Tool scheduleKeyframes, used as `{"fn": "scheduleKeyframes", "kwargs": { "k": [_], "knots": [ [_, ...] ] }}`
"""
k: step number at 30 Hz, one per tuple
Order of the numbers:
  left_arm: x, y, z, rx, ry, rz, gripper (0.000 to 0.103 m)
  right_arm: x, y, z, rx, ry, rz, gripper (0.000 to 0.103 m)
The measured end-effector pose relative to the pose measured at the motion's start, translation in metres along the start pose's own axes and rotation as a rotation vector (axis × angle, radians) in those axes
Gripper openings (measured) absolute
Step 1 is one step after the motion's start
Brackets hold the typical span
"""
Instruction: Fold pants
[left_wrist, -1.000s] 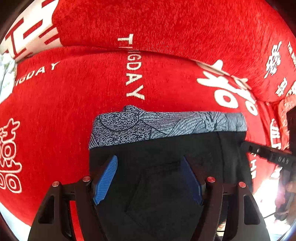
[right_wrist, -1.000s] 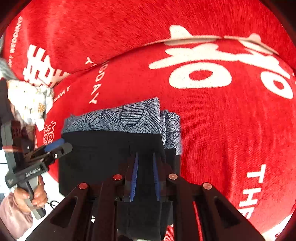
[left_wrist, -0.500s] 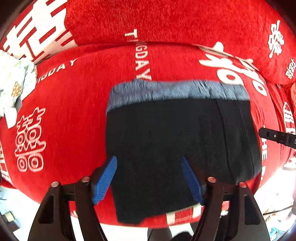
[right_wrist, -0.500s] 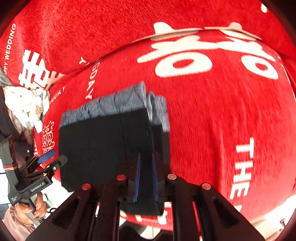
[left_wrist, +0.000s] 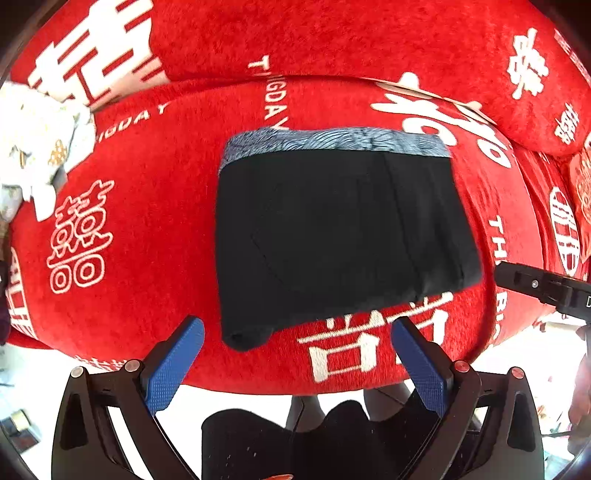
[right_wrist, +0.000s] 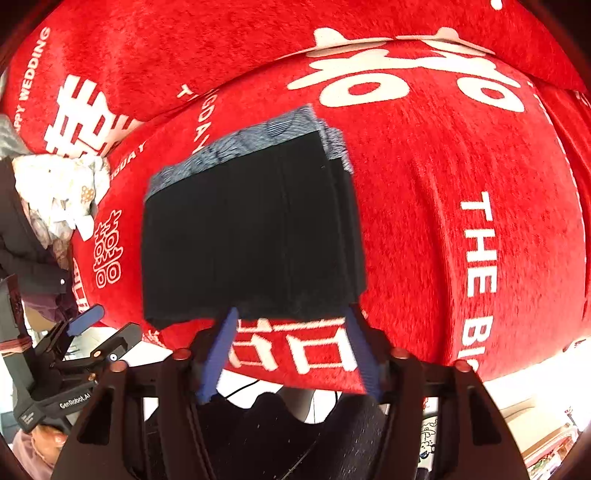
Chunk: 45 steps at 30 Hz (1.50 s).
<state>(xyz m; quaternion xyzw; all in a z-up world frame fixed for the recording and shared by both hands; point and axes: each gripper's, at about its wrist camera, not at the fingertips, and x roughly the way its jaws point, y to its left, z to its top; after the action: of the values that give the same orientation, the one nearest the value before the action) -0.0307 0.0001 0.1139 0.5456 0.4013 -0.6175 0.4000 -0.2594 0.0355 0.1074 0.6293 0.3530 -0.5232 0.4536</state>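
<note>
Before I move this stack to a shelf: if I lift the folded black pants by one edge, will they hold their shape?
Probably not. The folded black pants are soft cloth in loose layers, visibly stepped at the right edge, so they would likely droop and unfold. They look light and unlikely to slide on the plush red cover.

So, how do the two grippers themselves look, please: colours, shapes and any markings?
Both are alike. The left gripper has a black angular plastic frame with cut-out openings, small reddish round screw heads and two fingers faced with blue textured pads. The right gripper matches it. Seen from the right wrist view, the left one's handle bears white lettering, "GenRobot.AI".
</note>
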Motion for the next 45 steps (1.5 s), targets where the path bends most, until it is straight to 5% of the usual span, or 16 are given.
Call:
{"fn": "scheduleKeyframes", "kwargs": {
  "k": [2,9,13,25,45],
  "knots": [
    [-0.011,-0.004,-0.001,0.02,-0.017,0.024,0.101,-0.006,0.01,-0.006,-0.016,-0.007,-0.007,0.079],
    [-0.034,-0.004,0.001,0.022,-0.042,0.04,0.101,-0.023,0.034,-0.018,-0.045,-0.018,-0.053,0.086],
    [-0.047,-0.001,0.001,0.01,-0.063,0.062,0.101,-0.034,0.045,-0.021,-0.065,-0.049,-0.097,0.102],
    [-0.071,0.008,-0.001,-0.026,-0.094,0.073,0.101,-0.063,0.069,-0.024,-0.111,-0.112,-0.199,0.103],
    [-0.083,0.021,-0.003,-0.052,-0.104,0.064,0.101,-0.072,0.098,-0.031,-0.142,-0.133,-0.233,0.103]
  ]
}}
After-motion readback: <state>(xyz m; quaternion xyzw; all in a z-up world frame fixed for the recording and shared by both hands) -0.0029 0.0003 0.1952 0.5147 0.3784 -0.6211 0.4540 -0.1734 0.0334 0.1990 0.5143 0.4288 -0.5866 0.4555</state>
